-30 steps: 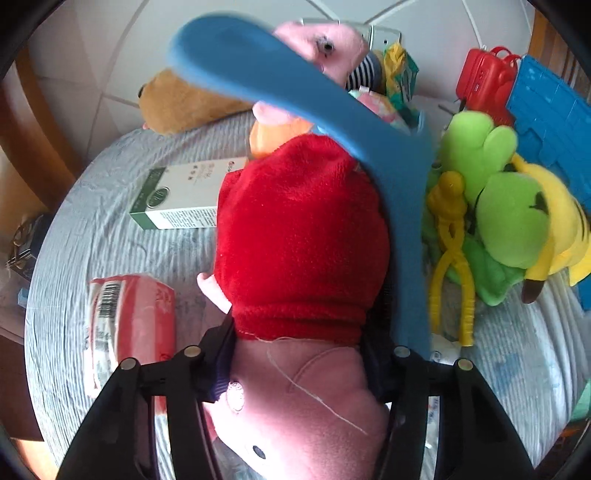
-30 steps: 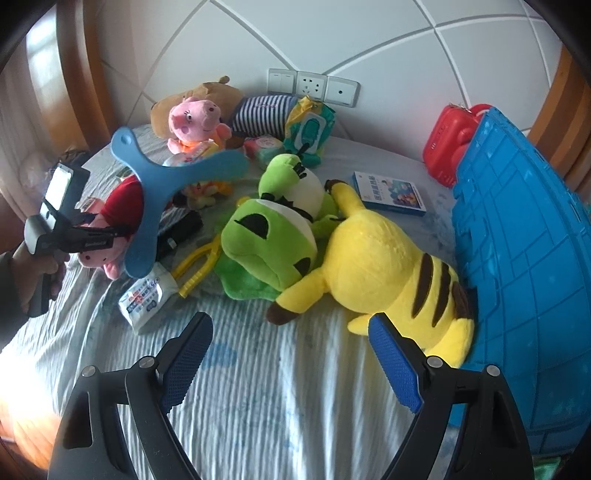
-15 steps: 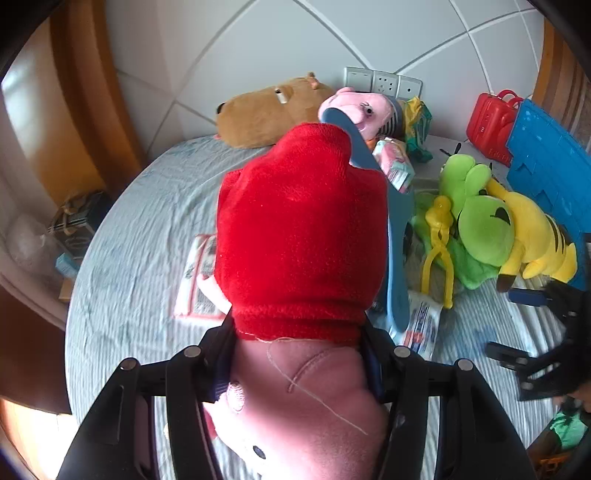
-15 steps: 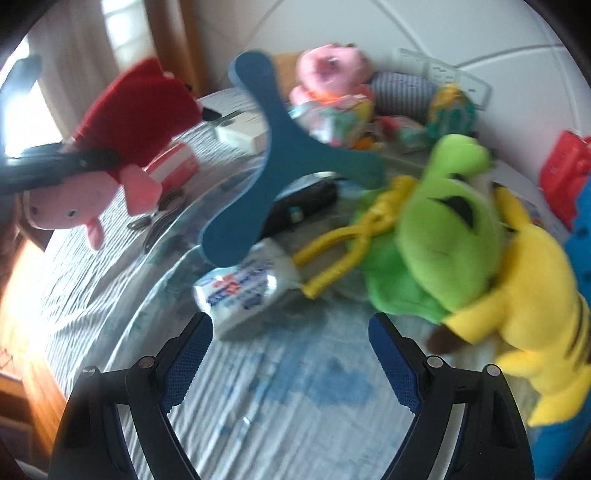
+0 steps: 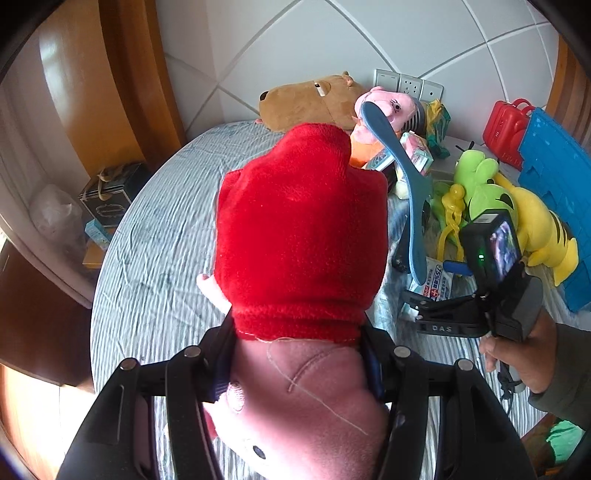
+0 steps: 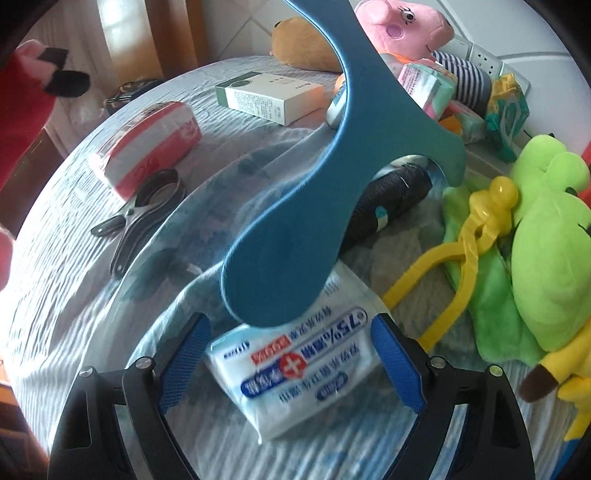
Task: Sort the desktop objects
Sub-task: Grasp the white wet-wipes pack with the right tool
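Note:
My left gripper (image 5: 299, 354) is shut on a pink pig plush in a red dress (image 5: 299, 236) and holds it high above the bed. The plush hides the fingertips. My right gripper (image 6: 291, 354) is open, its blue pads on either side of a white wet-wipes pack (image 6: 295, 365) on the striped sheet. A blue three-armed boomerang (image 6: 332, 184) leans over the pack, one arm just above it. The right gripper also shows in the left wrist view (image 5: 447, 321), held in a hand.
On the bed lie a red-and-white pack (image 6: 147, 147), a black clip (image 6: 140, 214), a green-white box (image 6: 269, 96), a black cylinder (image 6: 388, 199), yellow tongs (image 6: 469, 236), green (image 6: 546, 258) and yellow (image 5: 535, 225) plush toys, another pink pig (image 6: 402, 22), and a blue crate (image 5: 557, 192).
My left gripper has lifted the pig plush higher and pulled back to the left. My right gripper has moved down and forward until its pads flank the wipes pack.

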Motion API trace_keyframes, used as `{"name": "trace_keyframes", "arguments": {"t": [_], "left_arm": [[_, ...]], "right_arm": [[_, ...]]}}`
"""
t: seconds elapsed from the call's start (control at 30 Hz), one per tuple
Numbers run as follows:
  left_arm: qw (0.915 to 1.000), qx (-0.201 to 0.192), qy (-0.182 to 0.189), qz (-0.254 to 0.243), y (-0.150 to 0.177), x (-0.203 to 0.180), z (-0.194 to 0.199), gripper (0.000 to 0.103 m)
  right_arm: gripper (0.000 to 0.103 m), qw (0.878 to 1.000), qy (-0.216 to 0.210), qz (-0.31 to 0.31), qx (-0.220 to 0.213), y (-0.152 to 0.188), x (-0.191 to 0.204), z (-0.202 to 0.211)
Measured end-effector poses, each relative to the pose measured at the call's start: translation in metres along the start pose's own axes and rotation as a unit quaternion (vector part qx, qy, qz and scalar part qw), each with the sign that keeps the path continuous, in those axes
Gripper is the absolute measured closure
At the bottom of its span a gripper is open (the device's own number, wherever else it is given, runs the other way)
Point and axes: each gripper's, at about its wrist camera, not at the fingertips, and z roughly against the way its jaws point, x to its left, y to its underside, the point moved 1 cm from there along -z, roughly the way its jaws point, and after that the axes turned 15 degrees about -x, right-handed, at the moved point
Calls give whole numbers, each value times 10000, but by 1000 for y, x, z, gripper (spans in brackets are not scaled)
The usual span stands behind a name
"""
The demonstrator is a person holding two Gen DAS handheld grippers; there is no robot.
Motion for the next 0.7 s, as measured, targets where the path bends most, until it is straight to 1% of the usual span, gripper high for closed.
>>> {"name": "trace_keyframes", "arguments": {"t": [0.03, 0.1, 0.13, 0.17, 0.23, 0.27, 0.37, 0.4, 0.47, 0.5, 0.53, 0.7], "left_arm": [[10000, -5, -2, 10, 0, 1, 1, 48], [10000, -30, -4, 17, 0, 1, 2, 48], [10000, -42, -5, 20, -1, 1, 3, 48], [10000, -49, 0, 17, -1, 1, 3, 48], [10000, -73, 0, 7, -3, 1, 4, 48], [10000, -84, 5, 9, -4, 1, 5, 48], [9999, -116, 28, 14, -6, 0, 6, 48], [9999, -129, 47, 14, -7, -2, 7, 48], [9999, -147, 81, 5, -8, -6, 8, 48], [9998, -155, 109, -3, -9, -8, 8, 48], [9998, -163, 137, -21, -10, -11, 9, 48], [9994, -231, 256, -88, -15, -23, 15, 48]], "right_arm": [[10, 9999, 62, 80, 51, 0, 3, -3], [9, 9994, 186, 237, 153, 0, 9, -10], [13, 9992, 240, 263, 182, 1, 10, -12], [20, 9989, 292, 286, 210, 2, 11, -15], [44, 9992, 327, 97, 193, 1, 2, -10], [46, 9994, 264, 76, 224, 1, -1, -9], [57, 9994, 99, 158, 285, 3, -3, -4], [63, 9995, 41, 147, 292, 3, -5, -1], [69, 9995, -25, 59, 308, 6, -10, 6], [75, 9995, -58, 15, 316, 7, -13, 10], [78, 9994, -76, -23, 322, 8, -16, 14], [81, 9993, -145, -139, 303, 17, -28, 39]]}}
